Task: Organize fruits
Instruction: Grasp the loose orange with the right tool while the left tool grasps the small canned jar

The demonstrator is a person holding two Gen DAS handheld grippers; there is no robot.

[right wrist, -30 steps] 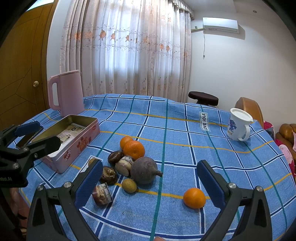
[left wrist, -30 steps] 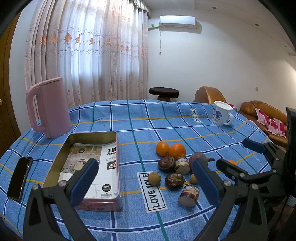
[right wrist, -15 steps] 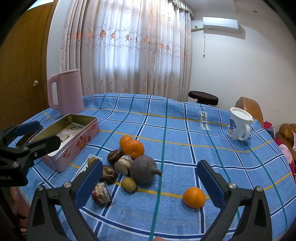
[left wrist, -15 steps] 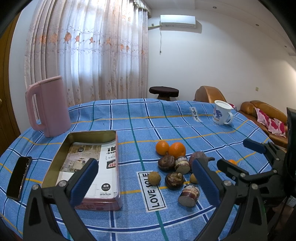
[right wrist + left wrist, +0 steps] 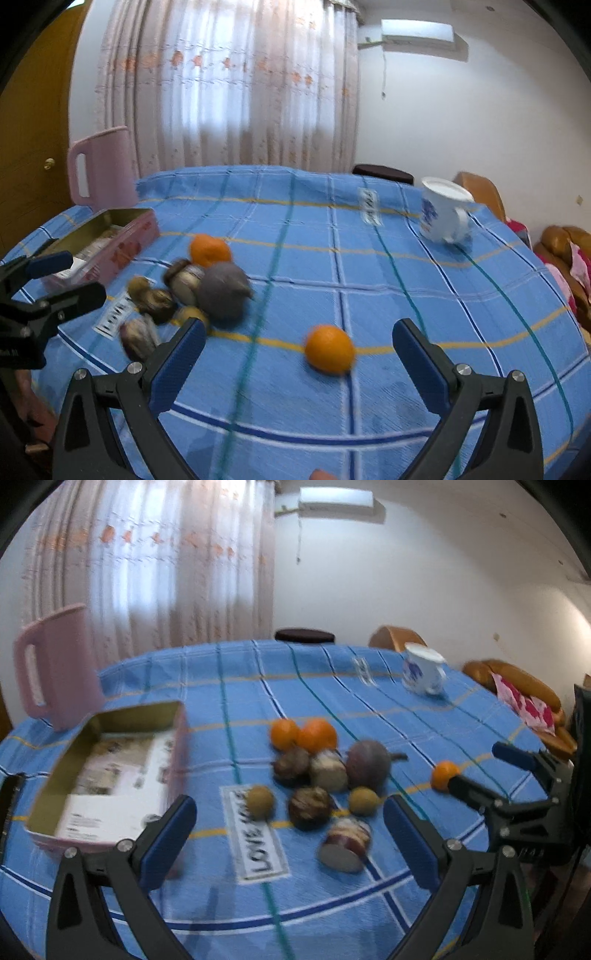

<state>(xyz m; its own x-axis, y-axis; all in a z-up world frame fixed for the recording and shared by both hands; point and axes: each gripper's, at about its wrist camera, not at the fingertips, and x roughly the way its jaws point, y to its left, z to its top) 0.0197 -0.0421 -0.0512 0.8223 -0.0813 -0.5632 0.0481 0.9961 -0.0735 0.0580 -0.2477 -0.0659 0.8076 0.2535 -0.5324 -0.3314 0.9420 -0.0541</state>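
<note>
On the blue cloth, at my twelve o'clock, a lone orange [image 5: 330, 349] sits apart from the fruit pile [image 5: 325, 771]; my right gripper [image 5: 298, 369] is wide open, holding nothing; my left gripper [image 5: 290, 843] too; I think picking comes next; the tin box [image 5: 66, 805] at nine o'clock waits.

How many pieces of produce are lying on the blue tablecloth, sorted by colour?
Orange: 3, a touching pair and a lone one.
Purple, round with a tail: 1.
Yellow-green, small: 2.
Brown: 2 whole.
Brown with a pale cut face: 2.
Total: 10.
</note>
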